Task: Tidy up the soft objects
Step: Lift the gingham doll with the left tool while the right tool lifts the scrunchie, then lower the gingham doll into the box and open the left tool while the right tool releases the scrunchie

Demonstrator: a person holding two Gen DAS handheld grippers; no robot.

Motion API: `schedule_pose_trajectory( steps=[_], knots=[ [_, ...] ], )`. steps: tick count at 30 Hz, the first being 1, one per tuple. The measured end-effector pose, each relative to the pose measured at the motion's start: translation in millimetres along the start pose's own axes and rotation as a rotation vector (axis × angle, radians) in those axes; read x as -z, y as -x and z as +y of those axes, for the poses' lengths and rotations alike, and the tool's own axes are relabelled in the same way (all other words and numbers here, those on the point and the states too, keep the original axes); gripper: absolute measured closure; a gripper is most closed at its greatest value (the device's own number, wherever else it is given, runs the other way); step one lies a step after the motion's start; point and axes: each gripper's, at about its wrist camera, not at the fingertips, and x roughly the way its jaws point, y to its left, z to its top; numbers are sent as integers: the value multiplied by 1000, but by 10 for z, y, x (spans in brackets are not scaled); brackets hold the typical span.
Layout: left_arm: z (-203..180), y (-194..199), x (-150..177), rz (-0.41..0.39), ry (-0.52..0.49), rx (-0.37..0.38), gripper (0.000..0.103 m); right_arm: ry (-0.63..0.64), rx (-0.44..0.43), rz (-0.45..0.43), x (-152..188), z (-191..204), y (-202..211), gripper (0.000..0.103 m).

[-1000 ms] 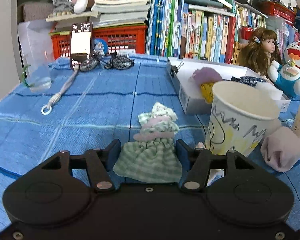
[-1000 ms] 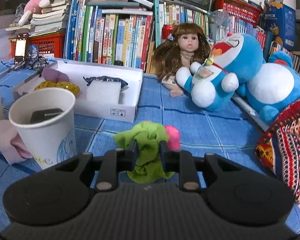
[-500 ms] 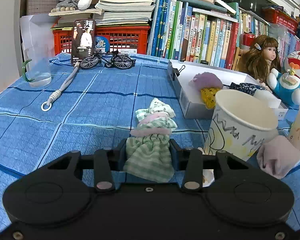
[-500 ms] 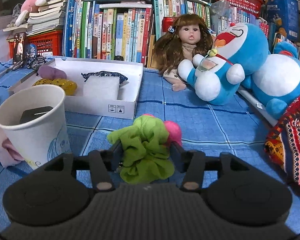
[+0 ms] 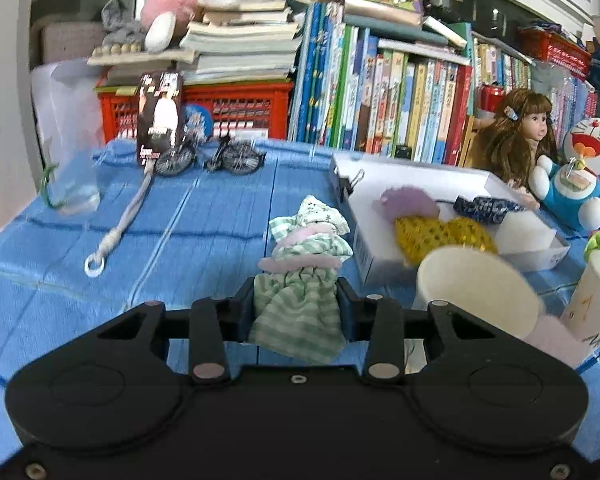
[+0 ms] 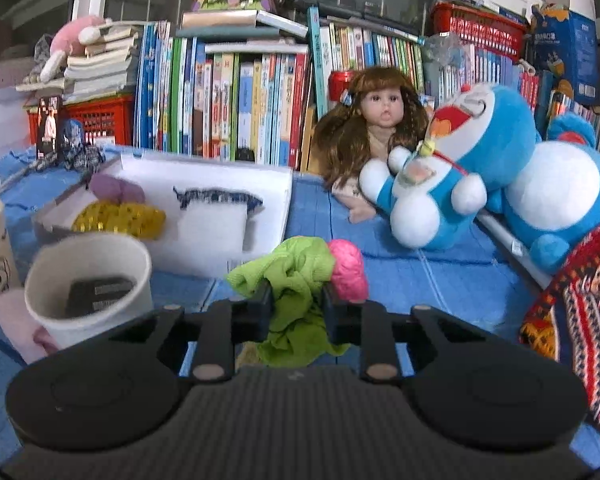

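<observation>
Gripping the green-striped doll dress [image 5: 296,316], your left gripper [image 5: 297,307] had its two fingers pressed against the cloth from both sides, bunching the skirt between them. The dress's pink-trimmed top and its floral collar stuck out ahead of the fingertips, above the blue tablecloth [image 5: 100,224]. Just right of your left fingers stood a paper cup [image 5: 476,292], with a second paper cup [image 5: 596,300] at the right edge and a pale pink cloth [image 5: 556,340] low between them. Ahead and to the right of the fingers lay the white box [image 5: 364,248], holding a purple cloth [image 5: 410,204], a yellow spotted cloth [image 5: 440,236], a dark blue patterned cloth [image 5: 484,208] and a white block [image 5: 524,232]. Far ahead to the left were a toy bicycle [image 5: 212,156] and a cord with a ring [image 5: 116,232].

Your right gripper [image 6: 297,300] was closing its jaws on the lime green cloth [image 6: 296,288], which was pinched between the fingers and hung in folds below them. A bright pink ball of cloth [image 6: 348,268] sat just beyond the right finger, touching the green cloth. Left of your right fingers stood a paper cup with a dark object inside [image 6: 88,284]. Ahead to the right sat a doll [image 6: 376,132] and two blue plush cats [image 6: 452,168], touching one another, and a striped knit cloth [image 6: 580,312] lay at the far right.
</observation>
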Motion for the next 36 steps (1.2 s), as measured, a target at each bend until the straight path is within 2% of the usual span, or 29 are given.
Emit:
schedule_pose_trajectory(
  steps=[7, 15, 18, 22, 25, 36],
  knots=[
    [-145, 36, -475, -43, -47, 49, 65, -30, -31, -39, -443, -76, 16, 73],
    [-339, -160, -1074, -18, -68, 115, 65, -54, -122, -17, -1013, 25, -184, 73],
    [-418, -342, -1241, 29, -43, 152, 65, -55, -165, 10, -1167, 141, -317, 73],
    [-527, -668, -1367, 132, -8, 188, 65, -51, -202, 69, -1296, 357, -543, 73],
    [-592, -904, -1400, 199, 9, 188, 65, -54, -227, 103, -1379, 516, -723, 72],
    [-657, -1634, -1442, 347, 84, 180, 65, -130, -276, 273, -1528, 906, -1439, 72]
  ],
)
